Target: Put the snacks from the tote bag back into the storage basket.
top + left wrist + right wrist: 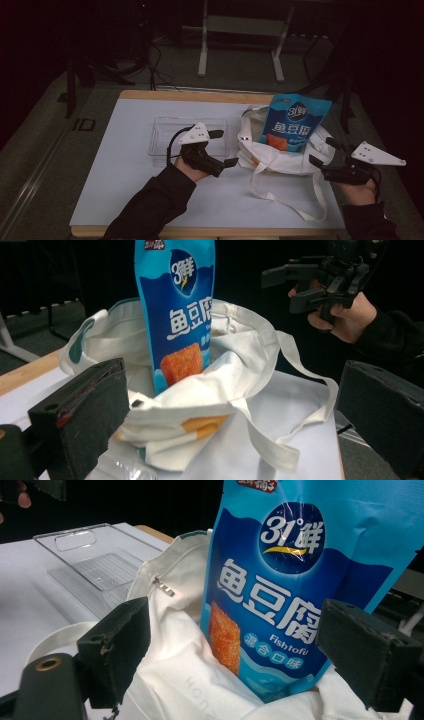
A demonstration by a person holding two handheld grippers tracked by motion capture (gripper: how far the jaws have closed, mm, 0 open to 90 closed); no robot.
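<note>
A white cloth tote bag (280, 155) lies crumpled on the white table (120, 200), its mouth open and its long straps (290, 202) trailing toward the near edge. A blue snack pouch (295, 122) stands upright in the bag, its lower end tucked inside and its top rising well above the cloth. Just left of the bag sits a clear plastic tray (165, 135).

The left gripper (223, 148) hovers over the tray's near right corner, beside the bag, its jaws spread wide with nothing between them. The right gripper (324, 152) hangs at the bag's right side, jaws likewise spread apart and holding nothing; in the dim light it is hard to tell whether its tips touch the cloth. In the right gripper view the pouch stands between the parted jaws, farther off.
</note>
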